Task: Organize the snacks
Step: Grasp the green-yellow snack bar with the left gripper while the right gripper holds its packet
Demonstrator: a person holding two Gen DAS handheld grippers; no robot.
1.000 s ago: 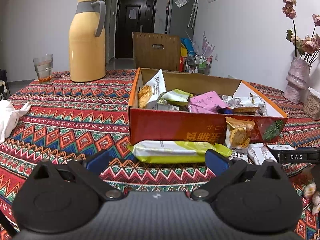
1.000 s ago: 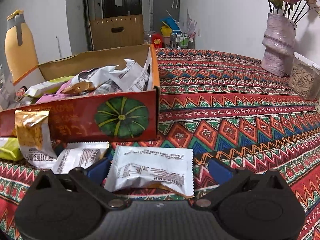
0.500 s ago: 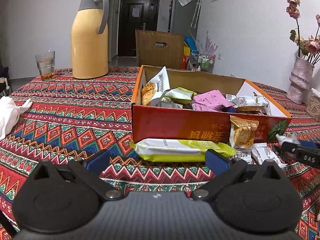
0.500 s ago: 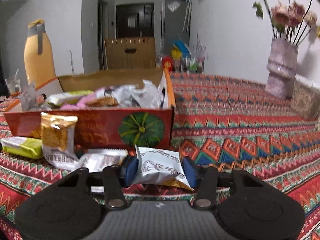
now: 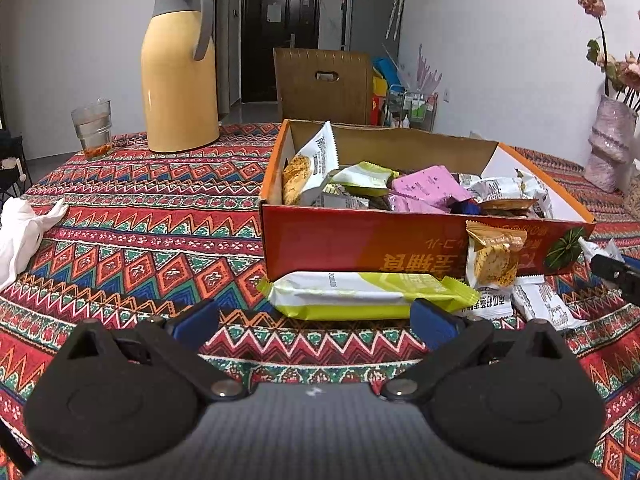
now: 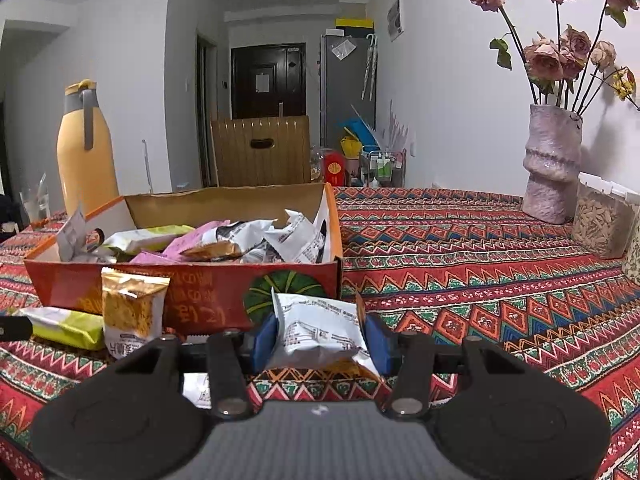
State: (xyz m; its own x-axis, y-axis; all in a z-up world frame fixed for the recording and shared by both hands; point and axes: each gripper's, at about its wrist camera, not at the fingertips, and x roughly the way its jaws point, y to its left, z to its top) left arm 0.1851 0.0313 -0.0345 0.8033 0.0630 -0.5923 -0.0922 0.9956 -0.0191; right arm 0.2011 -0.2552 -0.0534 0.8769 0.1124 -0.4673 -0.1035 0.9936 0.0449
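Observation:
A red cardboard box (image 5: 360, 240) (image 6: 200, 292) holds several snack packets. In front of it lie a long yellow-green packet (image 5: 360, 294) (image 6: 64, 326), a gold-topped packet (image 5: 494, 260) (image 6: 132, 312) leaning on the box, and white packets (image 5: 544, 306). My left gripper (image 5: 316, 322) is open and empty, just short of the yellow-green packet. My right gripper (image 6: 320, 344) is shut on a white snack packet (image 6: 320, 330) and holds it above the tablecloth, near the box's front right corner.
A yellow thermos (image 5: 180, 68) and a glass (image 5: 92, 128) stand at the far left. A white cloth (image 5: 20, 236) lies at the left edge. A vase of dried roses (image 6: 554, 160) and a clear container of seeds (image 6: 600, 228) stand at the right.
My right gripper closed on the white packet and lifted it off the tablecloth. My left gripper stayed open and shifted slightly.

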